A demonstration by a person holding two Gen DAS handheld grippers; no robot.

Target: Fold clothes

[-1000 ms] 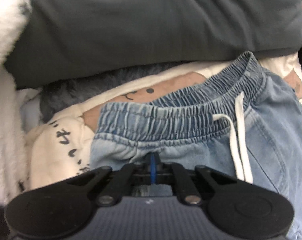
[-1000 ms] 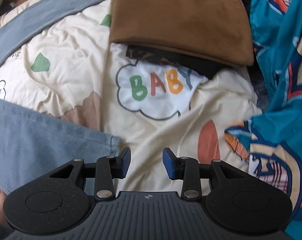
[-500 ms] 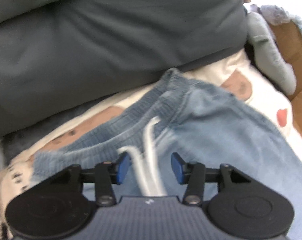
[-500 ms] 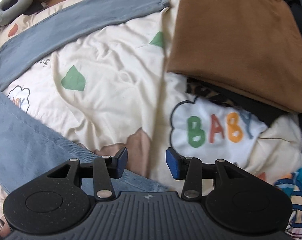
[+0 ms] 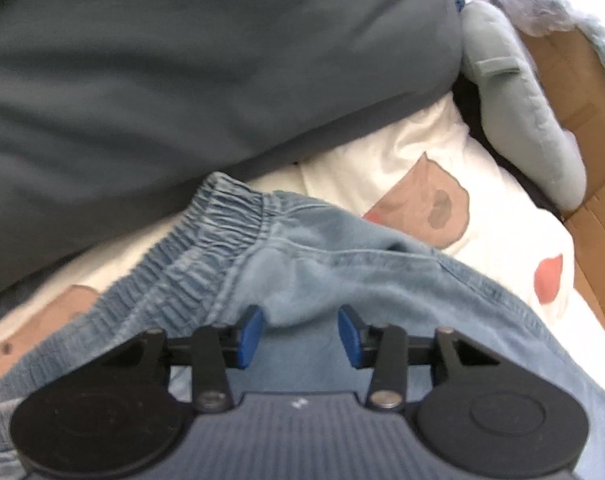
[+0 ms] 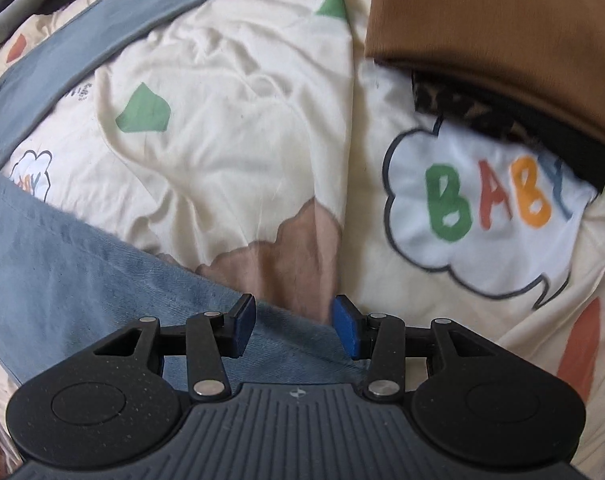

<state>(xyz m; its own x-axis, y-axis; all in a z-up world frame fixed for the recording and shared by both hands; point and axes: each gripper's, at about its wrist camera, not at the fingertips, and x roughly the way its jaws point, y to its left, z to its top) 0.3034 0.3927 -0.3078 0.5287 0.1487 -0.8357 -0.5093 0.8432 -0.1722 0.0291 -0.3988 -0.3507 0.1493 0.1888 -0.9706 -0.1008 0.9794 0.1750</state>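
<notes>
Light blue denim pants with an elastic waistband lie on a cream printed bedsheet. My left gripper is open just over the hip of the pants, right of the waistband, with nothing between its blue pads. In the right wrist view one pant leg runs across the lower left and the other leg crosses the upper left. My right gripper is open above the lower leg's edge, holding nothing.
A dark grey pillow or cushion lies behind the waistband. A grey plush toy and cardboard sit at the right. A folded brown garment lies on a dark patterned one, by the sheet's "BABY" cloud print.
My left gripper let go of the waistband, opened, and shifted right along the pants to the hip. My right gripper stayed open and moved left, over the edge of the pant leg.
</notes>
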